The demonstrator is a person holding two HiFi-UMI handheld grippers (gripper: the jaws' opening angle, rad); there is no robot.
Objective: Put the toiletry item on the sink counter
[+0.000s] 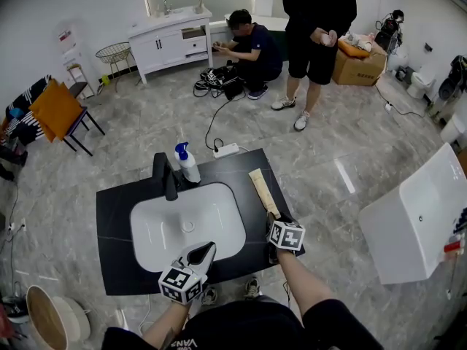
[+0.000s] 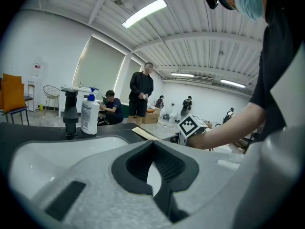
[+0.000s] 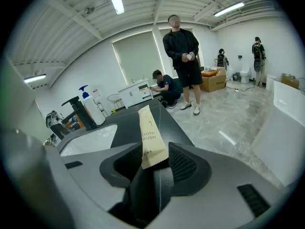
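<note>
The left claw [image 1: 204, 250] hovers at the counter's [image 1: 117, 210] front edge, over the near rim of the white basin [image 1: 168, 224]. In the left gripper view, its jaws [image 2: 153, 151] stand spread with only basin showing between them. It is well apart from the task's thing and has no part in the coming move.

At the back edge, left of middle, stand the faucet [image 1: 166, 175] and, just beside it, a pump bottle [image 1: 187, 162]. Both are clear of the right strip.

The toothbrush packet [image 1: 263, 189] lies flat on that strip, between the basin and the counter's right edge. Its long axis runs from the back edge toward the front right corner.

The right claw [image 1: 276, 221] sits at the front right corner with the packet's near end [image 3: 148, 132] between its jaws [image 3: 151, 151]. The jaws are spread, and the pads look to stand off the paper rather than pinch it. The packet points straight ahead of the claw, away from the person.

The item seems delivered. The retreat should run back along the packet's own line, toward the front edge, so neither pad drags it. There is little room to the right before the edge drops to the floor. Open space lies behind the claw and above it.
</note>
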